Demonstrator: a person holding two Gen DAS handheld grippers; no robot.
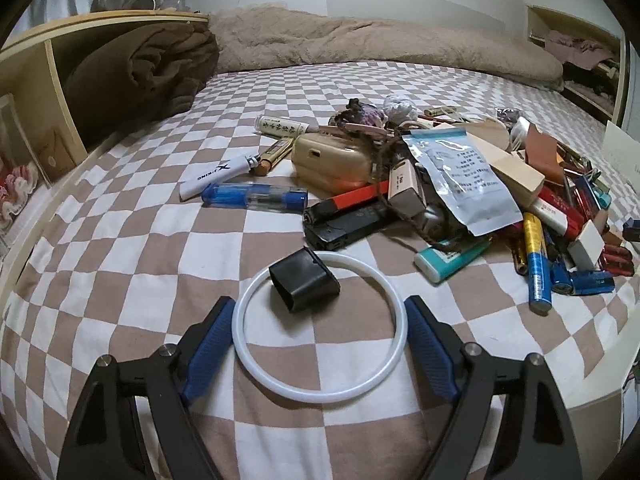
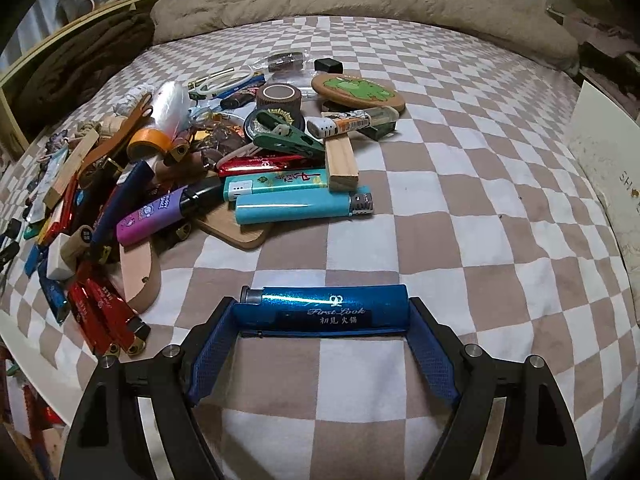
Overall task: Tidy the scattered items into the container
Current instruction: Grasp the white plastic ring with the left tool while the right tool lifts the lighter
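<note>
Two grippers tilt down toward the checkered bedsheet (image 1: 120, 240), one in each of my hands. My left gripper (image 1: 320, 312) angles down at the near part of the bed, its jaws set wide either side of a white ring (image 1: 394, 322) that lies flat on the sheet. The blue pads (image 1: 208, 344) stand just beside the ring's rim on both sides; whether they press it I cannot tell. A small black cap (image 1: 304, 280) lies partly inside the ring, resting over its far edge. Beyond it, to the right, sits the heap of scattered items (image 1: 460, 184): lighters, a foil pouch, a beige case.

My right gripper (image 2: 322, 312) points more steeply down, and it clamps a blue lighter (image 2: 328, 308) end to end, crosswise between the fingers, above the sheet. Far and left of it spreads the same pile, with a turquoise lighter (image 2: 296, 208) at its near right edge. At the far right edge stands a white box (image 2: 604, 168).
</note>
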